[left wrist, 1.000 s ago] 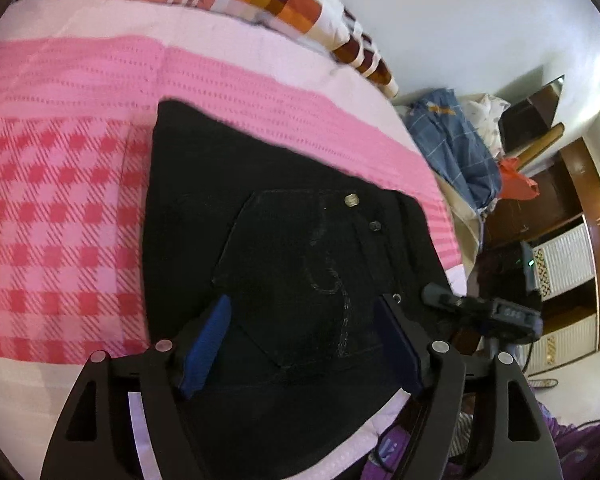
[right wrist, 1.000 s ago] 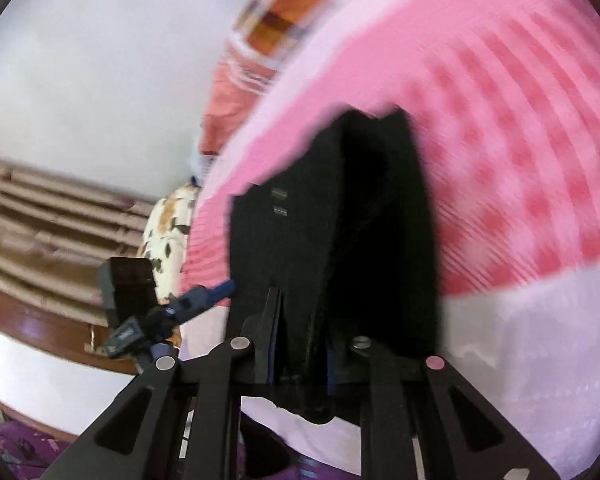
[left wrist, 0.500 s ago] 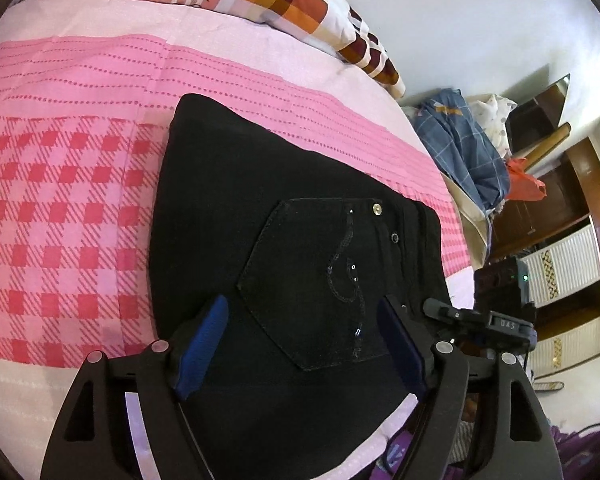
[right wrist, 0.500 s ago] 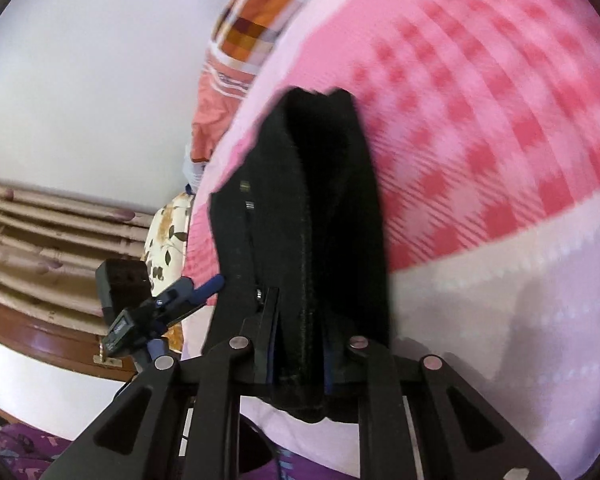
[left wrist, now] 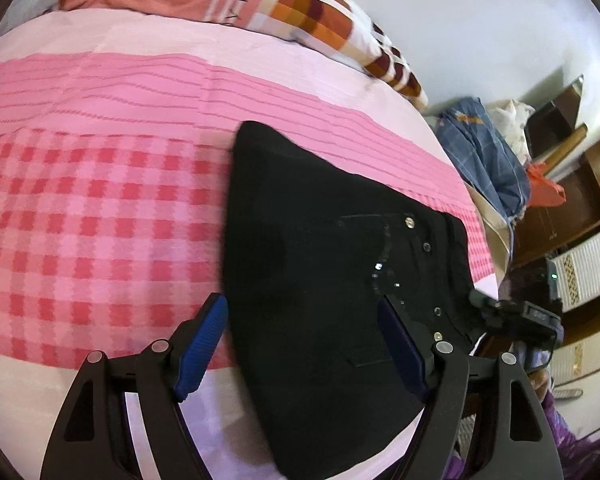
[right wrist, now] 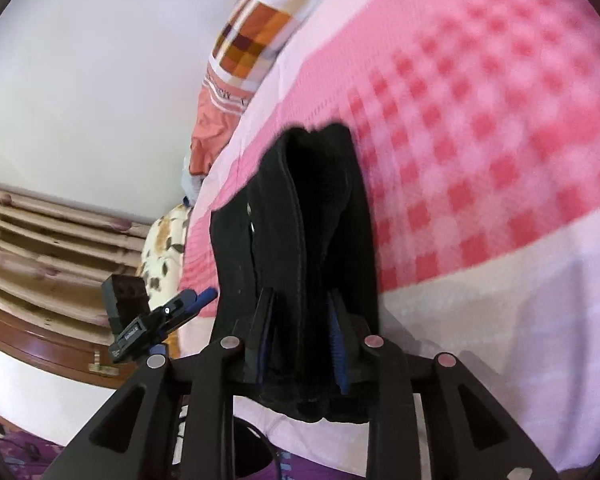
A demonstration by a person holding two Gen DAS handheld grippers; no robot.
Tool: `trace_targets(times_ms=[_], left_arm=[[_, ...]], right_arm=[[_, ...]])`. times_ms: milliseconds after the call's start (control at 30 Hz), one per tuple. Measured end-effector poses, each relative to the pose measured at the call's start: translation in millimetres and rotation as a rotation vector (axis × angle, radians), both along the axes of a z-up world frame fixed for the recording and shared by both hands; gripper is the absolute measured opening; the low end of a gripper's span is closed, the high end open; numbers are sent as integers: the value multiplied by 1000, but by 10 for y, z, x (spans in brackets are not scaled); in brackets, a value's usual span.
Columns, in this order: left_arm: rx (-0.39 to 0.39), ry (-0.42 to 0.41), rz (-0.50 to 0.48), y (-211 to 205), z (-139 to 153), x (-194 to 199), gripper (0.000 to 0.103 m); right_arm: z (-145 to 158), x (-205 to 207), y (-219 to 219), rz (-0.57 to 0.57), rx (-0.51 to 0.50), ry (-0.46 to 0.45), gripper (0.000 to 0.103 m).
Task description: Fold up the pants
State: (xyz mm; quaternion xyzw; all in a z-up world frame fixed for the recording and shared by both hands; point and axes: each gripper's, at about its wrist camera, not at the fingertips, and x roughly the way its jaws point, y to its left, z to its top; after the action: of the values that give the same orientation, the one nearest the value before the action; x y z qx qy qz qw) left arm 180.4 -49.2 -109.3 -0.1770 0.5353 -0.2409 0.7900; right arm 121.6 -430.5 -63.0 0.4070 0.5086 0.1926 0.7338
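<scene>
Black pants [left wrist: 340,288] lie folded on the bed, filling the lower centre of the left wrist view. Over them the left hand-held gripper [left wrist: 302,344] hovers with its blue pads spread wide, gripping nothing. In the right wrist view the right hand-held gripper [right wrist: 300,340] is clamped on a thick bunched edge of the pants [right wrist: 300,240]. A pink checked bedspread [left wrist: 100,220] covers the bed; a patchwork pillow [left wrist: 300,4] sits upper centre, a wooden cabinet [left wrist: 572,208] at right.

Matt black cloth pants [left wrist: 324,280], seemingly woven checked bedsheet [left wrist: 100,224]
</scene>
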Motion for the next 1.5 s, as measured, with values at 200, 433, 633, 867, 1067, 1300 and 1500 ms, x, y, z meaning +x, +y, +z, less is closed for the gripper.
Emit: trace_targets(times_ms=[200, 433, 633, 867, 1067, 1300, 1500], left_arm=[[-7, 17, 9, 102, -70, -82, 77], [46, -43, -27, 14, -198, -317, 78], [187, -110, -92, -155, -130, -402, 78], [210, -101, -70, -184, -120, -317, 78], [321, -152, -34, -195, -37, -293, 78], [455, -240, -2, -252, 59, -309, 86], [570, -295, 48, -296, 90, -316, 94]], right_arm=[[379, -15, 197, 39, -23, -133, 28], [-117, -13, 409, 134, -98, 17, 22], [-64, -35, 45, 15, -72, 49, 37], [237, -214, -193, -126, -99, -11, 43], [584, -184, 175, -82, -121, -144, 52], [686, -145, 865, 56, -382, -226, 54], [584, -172, 900, 57, -371, -195, 60]])
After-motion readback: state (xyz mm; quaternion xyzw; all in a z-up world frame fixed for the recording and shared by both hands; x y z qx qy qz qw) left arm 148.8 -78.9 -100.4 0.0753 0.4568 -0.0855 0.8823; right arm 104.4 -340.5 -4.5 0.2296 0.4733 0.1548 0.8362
